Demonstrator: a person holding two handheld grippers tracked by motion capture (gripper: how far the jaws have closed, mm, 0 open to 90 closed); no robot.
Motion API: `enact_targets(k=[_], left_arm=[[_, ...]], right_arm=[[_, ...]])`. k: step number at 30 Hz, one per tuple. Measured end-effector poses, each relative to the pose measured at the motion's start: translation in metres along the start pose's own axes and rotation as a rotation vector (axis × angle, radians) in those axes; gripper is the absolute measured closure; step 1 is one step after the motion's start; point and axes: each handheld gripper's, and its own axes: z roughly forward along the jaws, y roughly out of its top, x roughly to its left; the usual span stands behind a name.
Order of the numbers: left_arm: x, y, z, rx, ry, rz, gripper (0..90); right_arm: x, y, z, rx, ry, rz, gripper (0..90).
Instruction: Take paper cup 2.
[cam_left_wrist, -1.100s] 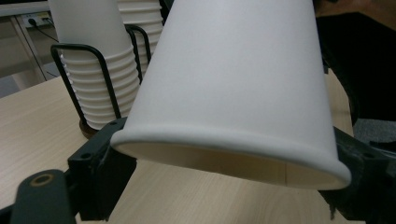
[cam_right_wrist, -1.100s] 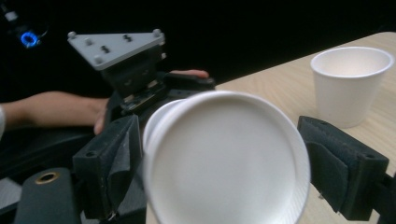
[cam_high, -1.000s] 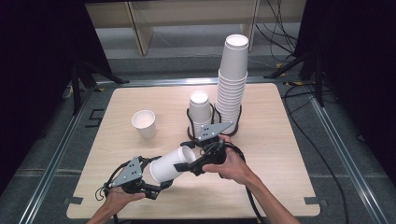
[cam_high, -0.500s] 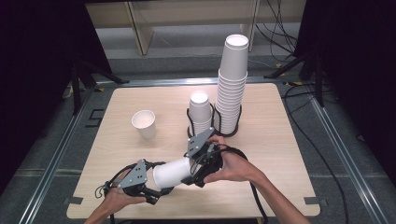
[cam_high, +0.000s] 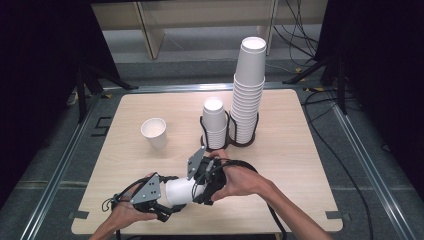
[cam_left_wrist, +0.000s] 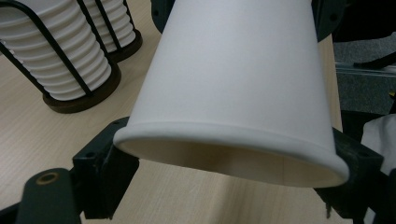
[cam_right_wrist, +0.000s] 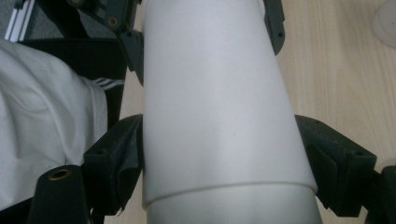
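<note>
A white paper cup (cam_high: 180, 191) lies level between both grippers, low over the table's front edge. My left gripper (cam_high: 167, 200) is shut on its rim end, the jaws pressing both sides of the open mouth (cam_left_wrist: 231, 158). My right gripper (cam_high: 199, 187) is shut on the cup's other end, its black jaws clamped against the wall (cam_right_wrist: 222, 154). In the right gripper view a faint edge line runs round the cup (cam_right_wrist: 224, 84) near those jaws, and the left gripper's jaws show farther up it. The left gripper view has the cup (cam_left_wrist: 233, 70) across most of the frame.
A short stack of cups (cam_high: 215, 125) and a tall stack (cam_high: 248, 90) stand in black wire holders at the table's middle back. A single upright cup (cam_high: 154, 132) stands left of them. Bare wooden table (cam_high: 310, 165) lies to the right. Cables trail behind the table.
My right gripper has slid down and left along the cup toward the left gripper, so less cup shows between them. The left hand has stayed put.
</note>
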Motion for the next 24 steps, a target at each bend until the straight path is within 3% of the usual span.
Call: enact_targets(k=[3, 4, 8, 12, 15, 16, 17, 18, 24], left_arm=[[-0.001, 0.000, 0.000, -0.005, -0.005, -0.002, 16.4], [-0.001, 0.001, -0.001, 0.005, -0.006, 0.004, 16.3], [-0.001, 0.001, 0.000, 0.008, -0.008, 0.010, 16.3], [-0.001, 0.001, 0.000, 0.010, -0.010, 0.017, 15.8], [0.000, -0.001, 0.002, -0.025, -0.011, 0.000, 12.7], [0.000, -0.001, 0.001, -0.030, -0.008, -0.011, 11.9], [0.001, -0.001, 0.002, -0.059, -0.001, -0.021, 11.0], [0.002, -0.001, 0.000, -0.053, 0.002, -0.027, 9.7], [0.008, -0.004, -0.007, -0.134, -0.009, -0.094, 10.9]], right_arm=[[0.002, 0.001, 0.004, 0.033, -0.006, 0.008, 21.5], [0.000, 0.002, 0.006, 0.035, 0.004, -0.023, 21.7], [0.001, 0.003, 0.008, 0.069, 0.000, -0.039, 24.2], [0.002, 0.003, 0.008, 0.066, 0.009, -0.052, 25.0], [0.002, 0.003, 0.007, 0.055, -0.001, -0.068, 24.7], [0.004, 0.002, 0.005, 0.063, -0.012, -0.036, 24.7], [0.002, 0.001, 0.005, 0.040, -0.005, -0.065, 24.6], [0.002, 0.000, 0.003, 0.031, -0.017, -0.055, 24.4], [0.000, -0.014, -0.005, -0.036, -0.039, -0.025, 24.3]])
